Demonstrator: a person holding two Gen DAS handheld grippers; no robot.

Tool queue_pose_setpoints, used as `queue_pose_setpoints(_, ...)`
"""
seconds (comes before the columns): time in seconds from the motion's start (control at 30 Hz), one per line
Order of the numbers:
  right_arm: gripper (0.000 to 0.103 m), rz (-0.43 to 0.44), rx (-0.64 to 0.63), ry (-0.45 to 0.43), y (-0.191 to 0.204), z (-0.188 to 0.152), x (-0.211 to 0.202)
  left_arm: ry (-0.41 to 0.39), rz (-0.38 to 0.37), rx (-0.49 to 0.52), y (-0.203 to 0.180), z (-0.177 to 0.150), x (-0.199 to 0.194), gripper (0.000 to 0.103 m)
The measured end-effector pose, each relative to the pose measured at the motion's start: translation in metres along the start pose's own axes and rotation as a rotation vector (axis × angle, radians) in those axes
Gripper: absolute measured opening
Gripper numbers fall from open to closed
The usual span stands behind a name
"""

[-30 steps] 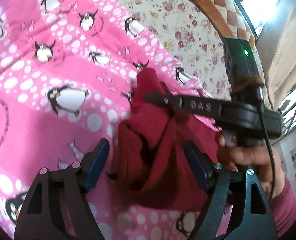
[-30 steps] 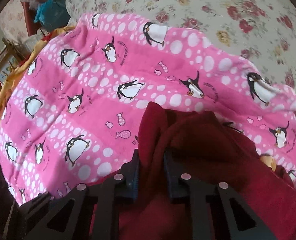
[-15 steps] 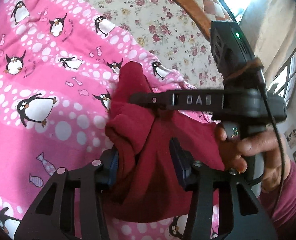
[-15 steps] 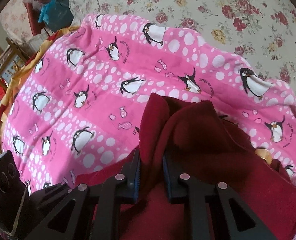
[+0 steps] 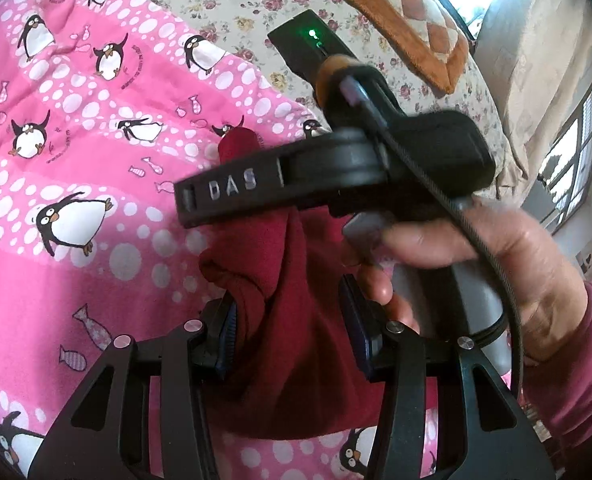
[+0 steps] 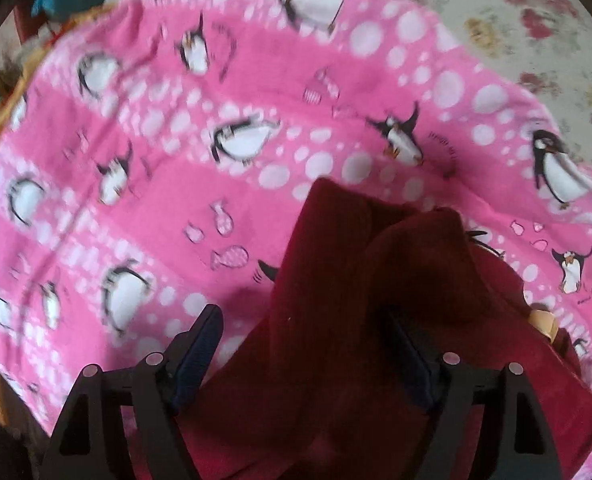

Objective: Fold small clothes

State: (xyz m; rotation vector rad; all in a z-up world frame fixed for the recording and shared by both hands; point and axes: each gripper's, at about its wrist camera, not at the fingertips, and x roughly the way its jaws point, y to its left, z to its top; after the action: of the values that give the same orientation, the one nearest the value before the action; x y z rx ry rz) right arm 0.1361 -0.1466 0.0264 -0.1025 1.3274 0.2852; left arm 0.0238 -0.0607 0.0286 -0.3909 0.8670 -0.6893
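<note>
Left gripper (image 5: 291, 332): closed on a bunched fold of the red garment (image 5: 279, 344); both blue pads press the cloth from either side.
Right gripper (image 6: 308, 354): jaws have just been opening and stand wide; the garment (image 6: 360, 312) lies between them, the left pad (image 6: 197, 354) clear of the cloth, the right pad partly hidden behind a fold.
Garment, from the left gripper: rises as a crumpled ridge straight ahead of the pads, its far tip showing beyond the other tool's arm.
Garment, from the right gripper: heaped ahead and to the right of the jaws, two folded peaks pointing away.
Right hand (image 5: 492, 264): ahead and to the right of the left gripper, wrapped around the grey handle of the right tool; a pink sleeve (image 5: 576, 364) covers the wrist.
Blanket (image 5: 75, 168): pink with penguins, spread under the garment, ahead and left of both grippers.
Sheet (image 5: 223, 4): floral, beyond the blanket.
Cushion (image 5: 392, 12): orange and cream checks, far ahead and right of the left gripper.
Picture quality: right wrist view is motion-blurred.
</note>
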Motion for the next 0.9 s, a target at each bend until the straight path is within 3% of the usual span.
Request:
queue_pose_setpoints(0.1, 0.077, -0.033, -0.009, -0.030, -0.004, -0.005, 0.000, 0.002, 0.016, 0.015, -0.002, 0.000, 0.001, 0.046)
queue_pose_setpoints(0.17, 0.059, -0.039, 0.001, -0.042, -0.010, -0.008, -0.004, 0.006, 0.029, 0.031, -0.005, 0.000, 0.002, 0.046)
queue_pose_setpoints(0.2, 0.055, -0.023, 0.008, -0.055, -0.014, -0.011, -0.008, 0.005, 0.045, 0.044, -0.007, -0.001, 0.003, 0.047)
queue_pose_setpoints(0.27, 0.040, 0.008, 0.012, -0.073, -0.019, -0.016, -0.014, 0.010, 0.067, 0.063, -0.010, -0.002, 0.006, 0.060)
queue_pose_setpoints(0.3, 0.037, 0.009, 0.001, -0.089, -0.020, -0.021, -0.018, 0.013, 0.071, 0.069, -0.011, -0.003, 0.007, 0.068)
queue_pose_setpoints(0.4, 0.032, 0.018, -0.013, -0.126, -0.022, -0.030, -0.025, 0.010, 0.079, 0.106, -0.016, -0.007, 0.009, 0.068)
queue_pose_setpoints(0.47, 0.030, 0.045, 0.008, -0.145, -0.026, -0.035, -0.029, 0.004, 0.070, 0.123, -0.018, -0.008, 0.009, 0.061)
queue_pose_setpoints(0.53, 0.028, 0.080, 0.042, -0.169, -0.033, -0.042, -0.035, -0.008, 0.080, 0.123, -0.021, -0.007, 0.006, 0.029)
queue_pose_setpoints(0.67, 0.025, 0.127, 0.091, -0.220, -0.041, -0.053, -0.057, -0.014, 0.012, 0.077, -0.028, -0.003, -0.001, 0.023)
queue_pose_setpoints(0.9, 0.024, 0.149, 0.084, -0.308, -0.072, -0.087, -0.123, -0.002, -0.008, 0.218, -0.102, -0.006, -0.011, 0.021)
